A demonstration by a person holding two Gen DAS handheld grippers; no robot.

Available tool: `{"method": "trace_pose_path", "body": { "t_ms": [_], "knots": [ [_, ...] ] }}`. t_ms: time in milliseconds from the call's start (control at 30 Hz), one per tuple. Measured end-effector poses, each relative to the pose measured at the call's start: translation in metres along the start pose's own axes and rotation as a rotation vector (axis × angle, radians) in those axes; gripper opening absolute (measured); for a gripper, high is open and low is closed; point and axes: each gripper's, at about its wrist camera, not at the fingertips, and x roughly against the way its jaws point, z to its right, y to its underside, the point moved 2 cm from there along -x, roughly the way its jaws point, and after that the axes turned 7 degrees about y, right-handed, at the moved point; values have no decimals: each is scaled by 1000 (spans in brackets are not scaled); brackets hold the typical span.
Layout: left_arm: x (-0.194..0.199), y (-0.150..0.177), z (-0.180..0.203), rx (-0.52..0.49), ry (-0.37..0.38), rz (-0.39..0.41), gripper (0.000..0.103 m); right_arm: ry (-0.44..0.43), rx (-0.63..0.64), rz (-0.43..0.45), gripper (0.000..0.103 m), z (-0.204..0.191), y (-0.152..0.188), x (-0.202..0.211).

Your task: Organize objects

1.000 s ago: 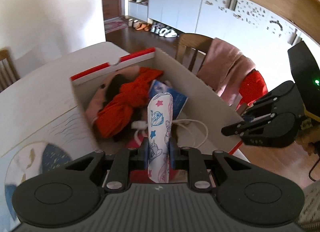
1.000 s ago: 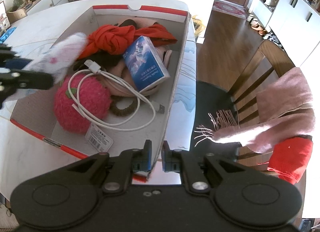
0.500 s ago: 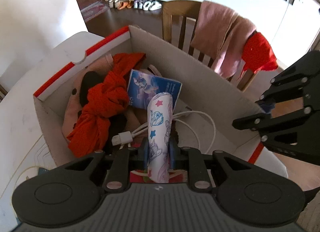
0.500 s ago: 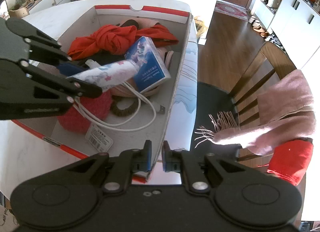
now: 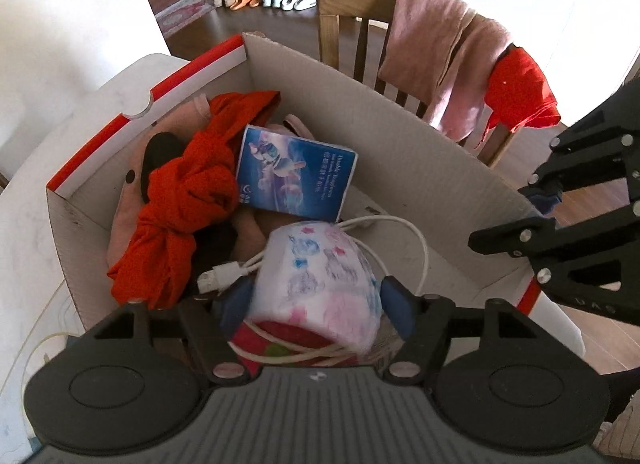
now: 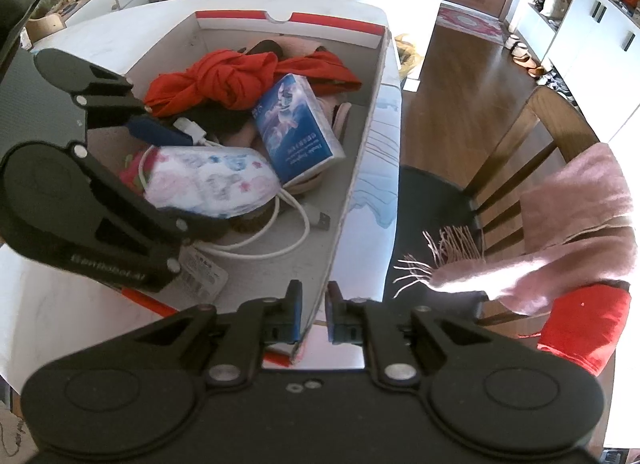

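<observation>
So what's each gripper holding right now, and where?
The right gripper clamps the cardboard box by its side wall's near end. The left gripper has just opened; the printed pouch lies loose between its fingers.

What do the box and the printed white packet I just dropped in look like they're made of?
Box: corrugated cardboard, matte; fluting shows along its cut rim. Printed packet: probably soft plastic film, slightly glossy, puffy and rounded, lying between the left gripper's just-opened jaws; contents can't be seen.

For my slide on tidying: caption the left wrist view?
Left gripper, fingers just spread, lets a printed pouch settle into the cardboard box.
</observation>
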Motion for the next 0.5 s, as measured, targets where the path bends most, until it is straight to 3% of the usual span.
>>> {"method": "trace_pose_path", "body": {
  "t_ms": [500],
  "knots": [
    [31,16,0,120,13,78,70,-42,42,28,14,6,-1,8]
  ]
}}
